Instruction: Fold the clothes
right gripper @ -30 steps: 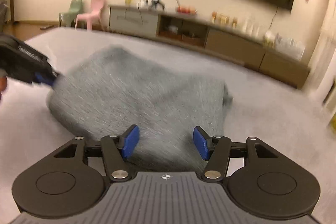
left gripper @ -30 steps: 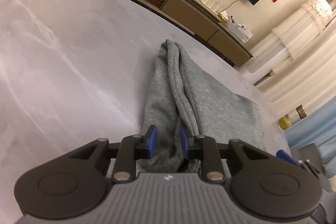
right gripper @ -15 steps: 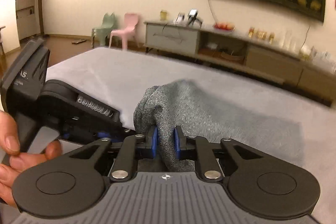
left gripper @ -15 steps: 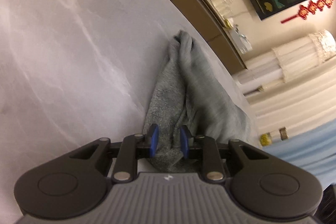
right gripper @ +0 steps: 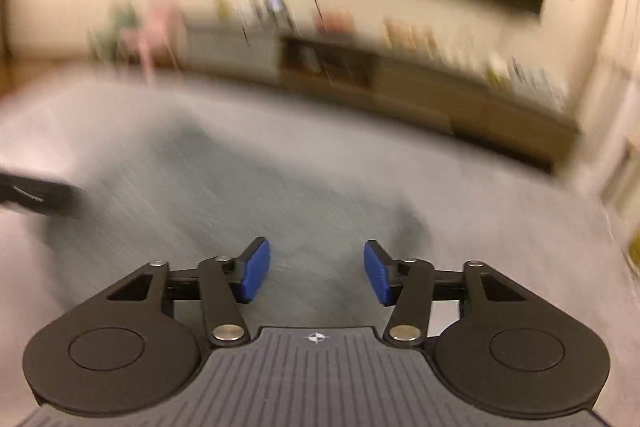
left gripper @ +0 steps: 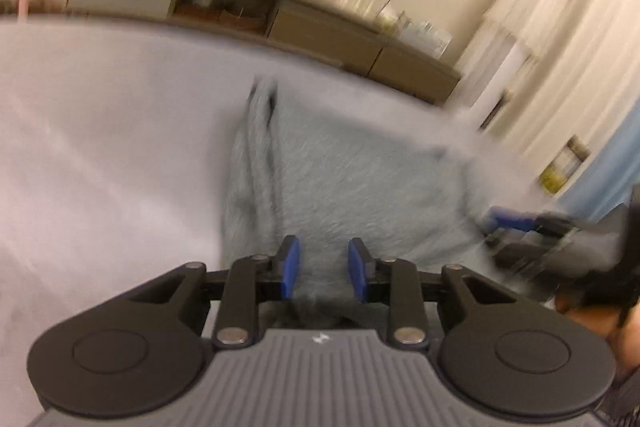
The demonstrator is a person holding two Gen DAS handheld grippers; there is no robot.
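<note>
Both tongs, left [left gripper: 323, 269] and right [right gripper: 316, 271], hang released over the grey garment [left gripper: 352, 183].

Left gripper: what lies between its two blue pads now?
In the left wrist view, the left gripper is open, and between its pads only the grey garment shows, lying on the table.
</note>
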